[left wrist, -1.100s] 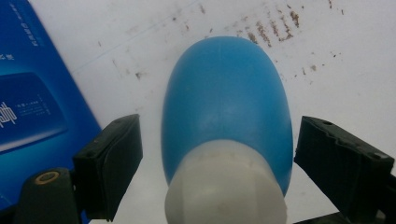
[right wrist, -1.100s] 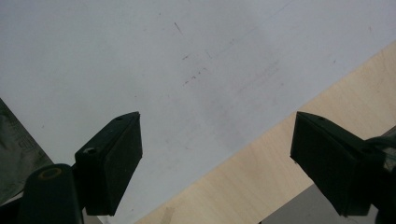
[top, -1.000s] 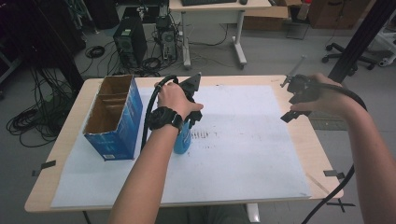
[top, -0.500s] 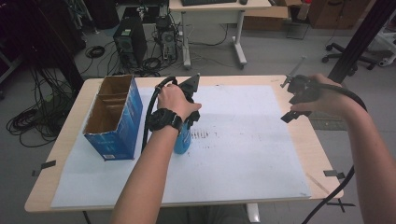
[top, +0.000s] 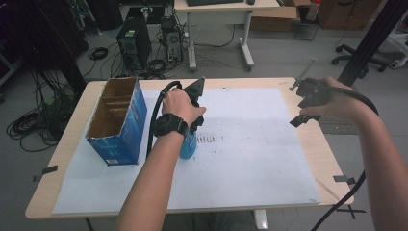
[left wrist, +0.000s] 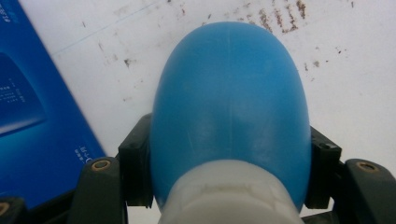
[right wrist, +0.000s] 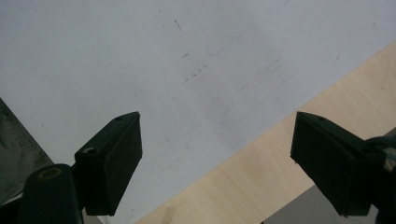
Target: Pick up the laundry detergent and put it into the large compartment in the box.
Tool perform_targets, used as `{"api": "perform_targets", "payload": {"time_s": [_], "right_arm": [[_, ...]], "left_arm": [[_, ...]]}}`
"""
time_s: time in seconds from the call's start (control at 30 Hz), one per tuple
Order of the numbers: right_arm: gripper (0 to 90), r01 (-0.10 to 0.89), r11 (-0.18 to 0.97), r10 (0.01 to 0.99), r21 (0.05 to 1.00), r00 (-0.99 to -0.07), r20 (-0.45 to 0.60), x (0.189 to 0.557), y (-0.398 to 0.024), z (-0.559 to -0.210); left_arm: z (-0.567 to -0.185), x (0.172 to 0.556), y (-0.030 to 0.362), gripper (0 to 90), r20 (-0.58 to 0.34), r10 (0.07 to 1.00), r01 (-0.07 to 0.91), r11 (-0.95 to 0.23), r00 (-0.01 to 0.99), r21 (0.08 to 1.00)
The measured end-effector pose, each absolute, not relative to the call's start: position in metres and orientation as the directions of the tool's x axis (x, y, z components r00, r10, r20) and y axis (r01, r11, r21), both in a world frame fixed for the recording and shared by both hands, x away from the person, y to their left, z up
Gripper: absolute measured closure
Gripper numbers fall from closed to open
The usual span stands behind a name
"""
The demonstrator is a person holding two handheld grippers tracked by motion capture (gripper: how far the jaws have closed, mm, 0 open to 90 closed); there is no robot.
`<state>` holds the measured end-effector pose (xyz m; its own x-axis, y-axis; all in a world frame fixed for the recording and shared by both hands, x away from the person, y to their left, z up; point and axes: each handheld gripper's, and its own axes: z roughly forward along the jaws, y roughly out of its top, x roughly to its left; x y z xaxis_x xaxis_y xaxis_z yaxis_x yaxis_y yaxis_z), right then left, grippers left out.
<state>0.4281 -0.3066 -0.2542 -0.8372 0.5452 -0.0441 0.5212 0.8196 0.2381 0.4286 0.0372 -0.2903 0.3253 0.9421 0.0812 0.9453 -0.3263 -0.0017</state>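
One table [top: 308, 144] carries one white sheet [top: 250, 159], one blue box [top: 118, 125] and one blue bottle [top: 188, 144], which stands on the sheet just beside the box. The left gripper [left wrist: 229, 154] has just closed, its jaws clamped on the bottle's sides. The right gripper [right wrist: 217, 154] hovers with jaws wide apart, holding nothing. A hand hides most of the bottle from above.

blue box [left wrist: 28, 116] print, too small to read
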Motion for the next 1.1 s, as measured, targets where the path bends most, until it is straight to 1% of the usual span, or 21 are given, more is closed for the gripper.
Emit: {"api": "perform_targets", "payload": {"time_s": [0.5, 1.1], "right_arm": [[16.7, 0.519, 0.821, 0.543, 0.236, -0.838, -0.047, 0.428, -0.306, -0.253], [16.9, 0.502, 0.832, 0.528, 0.239, -0.847, -0.058, 0.424, -0.296, -0.239]], "left_arm": [[-0.285, 0.429, 0.038, 37.4, 0.057, 0.944, 0.946, -0.325, 0.325, -0.017], [-0.239, 0.421, 0.05, 37.4, 0.047, 0.946, 0.947, -0.322, 0.322, 0.004]]}}
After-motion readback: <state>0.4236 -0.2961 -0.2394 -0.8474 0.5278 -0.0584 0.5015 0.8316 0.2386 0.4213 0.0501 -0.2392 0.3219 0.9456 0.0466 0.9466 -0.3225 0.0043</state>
